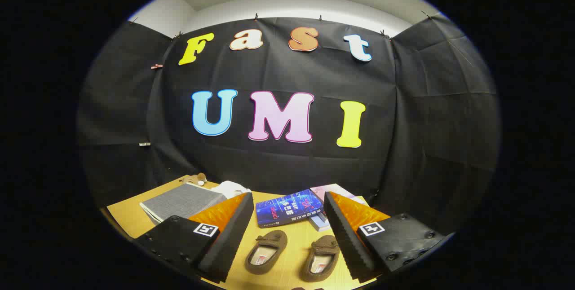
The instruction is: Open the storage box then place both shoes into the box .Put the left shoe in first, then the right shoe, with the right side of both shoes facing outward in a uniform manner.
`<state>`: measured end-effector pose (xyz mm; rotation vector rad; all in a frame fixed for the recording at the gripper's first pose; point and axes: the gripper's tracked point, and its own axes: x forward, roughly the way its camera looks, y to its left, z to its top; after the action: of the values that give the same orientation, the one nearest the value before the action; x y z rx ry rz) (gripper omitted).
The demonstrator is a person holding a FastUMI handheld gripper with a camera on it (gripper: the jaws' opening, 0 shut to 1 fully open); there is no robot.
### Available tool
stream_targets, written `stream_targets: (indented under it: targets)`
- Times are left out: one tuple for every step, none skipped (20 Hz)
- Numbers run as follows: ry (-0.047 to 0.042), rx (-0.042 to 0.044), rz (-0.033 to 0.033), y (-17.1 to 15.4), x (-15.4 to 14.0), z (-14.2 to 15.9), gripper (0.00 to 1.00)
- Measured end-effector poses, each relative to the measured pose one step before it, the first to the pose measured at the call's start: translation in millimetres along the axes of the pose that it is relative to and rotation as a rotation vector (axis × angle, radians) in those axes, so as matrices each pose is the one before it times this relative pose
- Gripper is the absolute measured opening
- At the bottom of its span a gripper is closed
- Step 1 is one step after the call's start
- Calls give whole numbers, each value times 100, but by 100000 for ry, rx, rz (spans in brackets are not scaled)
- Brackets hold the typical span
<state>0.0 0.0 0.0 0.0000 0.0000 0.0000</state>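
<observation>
Fingers of the hand-held gripper (287,231) stand apart; soft, light brown suede shoes (266,251) at 6 o'clock, best pinched by the heel rim.

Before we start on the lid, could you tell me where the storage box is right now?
In the gripper view, the grey storage box lies on the table, beyond the open gripper's left finger, left of the blue book.

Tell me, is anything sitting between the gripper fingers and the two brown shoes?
Nothing visible does. The gripper is open, and both shoes, one beside the other, lie on bare table between its fingers. The blue book lies beyond them.
</observation>
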Motion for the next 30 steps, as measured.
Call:
stream_targets:
  targets:
    - [100, 844, -97, 588, 44, 98, 97]
    - [-58, 686, -27, 501, 52, 98, 97]
    - [221, 227, 236, 457, 106, -55, 97]
    - [259, -537, 78, 344, 101, -93, 97]
    - [374, -684, -219, 195, 84, -94, 97]
    - [-45, -314, -46, 298, -34, -8, 97]
    - [-185, 332, -198, 197, 210, 103, 97]
    - [-872, 905, 23, 227, 133, 212, 97]
    - [-685, 437, -75, 259, 115, 177, 97]
    - [204, -90, -468, 112, 104, -91, 97]
    - [580, -299, -495, -42, 109, -238, 97]
    - [743, -568, -370, -72, 133, -219, 97]
    - [744, -513, -563, -99, -10, -179, 97]
    - [-105, -266, -722, -208, -21, 31, 97]
    - [-161, -7, -411, -65, 78, 112, 97]
    - [510, 95, 35, 27, 14, -200, 97]
    - [1062, -165, 98, -27, 128, -414, 97]
    - [1311, -4, 250, -11, 48, -423, 97]
    - [1304, 341, 347, 116, 111, -289, 97]
    - [1051, 765, 476, 86, 73, -285, 97]
    - [619, 1079, 1342, 299, 97, -147, 97]
    - [761, 1166, 2055, 534, 206, -115, 97]
    - [1327, 1008, 1985, 492, 272, -360, 97]
    - [897, 530, 1430, 349, 293, -220, 97]
    - [710, 358, 892, 124, 412, -165, 97]
    - [1045, 846, 1347, 302, 450, -305, 97]
    - [1355, 1472, 1756, 577, 394, -363, 97]
    - [1737, 2352, 2574, 630, 479, -491, 98]
    - [2527, 3243, 3993, 930, 486, -694, 97]
    - [2864, 3423, 4337, 919, 547, -872, 98]
